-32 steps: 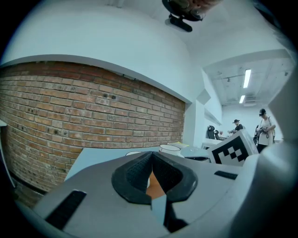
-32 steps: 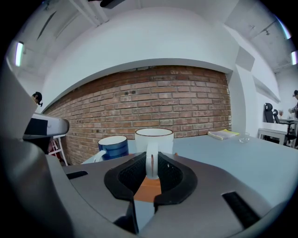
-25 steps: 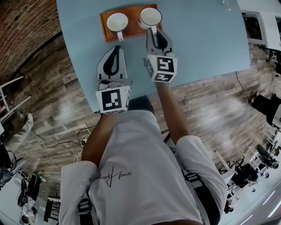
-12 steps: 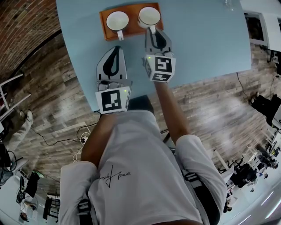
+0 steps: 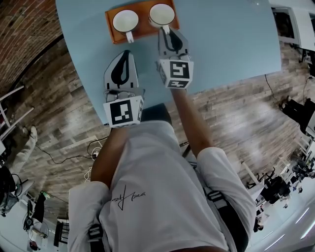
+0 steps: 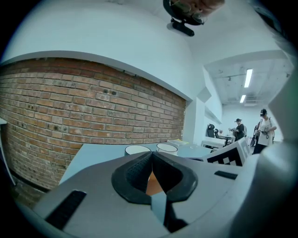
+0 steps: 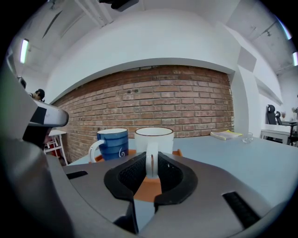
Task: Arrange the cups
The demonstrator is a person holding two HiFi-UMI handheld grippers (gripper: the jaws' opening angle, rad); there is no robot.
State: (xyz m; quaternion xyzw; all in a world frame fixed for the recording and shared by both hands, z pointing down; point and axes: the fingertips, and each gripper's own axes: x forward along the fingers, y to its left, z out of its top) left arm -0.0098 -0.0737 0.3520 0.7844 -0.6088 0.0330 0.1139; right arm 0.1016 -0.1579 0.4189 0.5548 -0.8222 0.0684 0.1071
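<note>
Fingers (image 7: 130, 175) of right gripper (image 5: 166, 31) pinched on the handle of the white cup (image 5: 161, 15), which is at the right end of the orange tray (image 5: 142, 30) on the light-blue tabletop (image 5: 221, 39). Blue cup (image 5: 125, 21) on the same tray, just left of it, not touching. Left gripper (image 5: 125, 52) fingers (image 6: 138, 173) fully together, nothing between them, tip just short of the tray's near edge.

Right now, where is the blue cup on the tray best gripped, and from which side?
By its handle, from the person's side. The blue cup stands upright on the orange tray, its thin handle loop pointing back toward the shut left gripper. The right gripper holds the white cup likewise.
</note>
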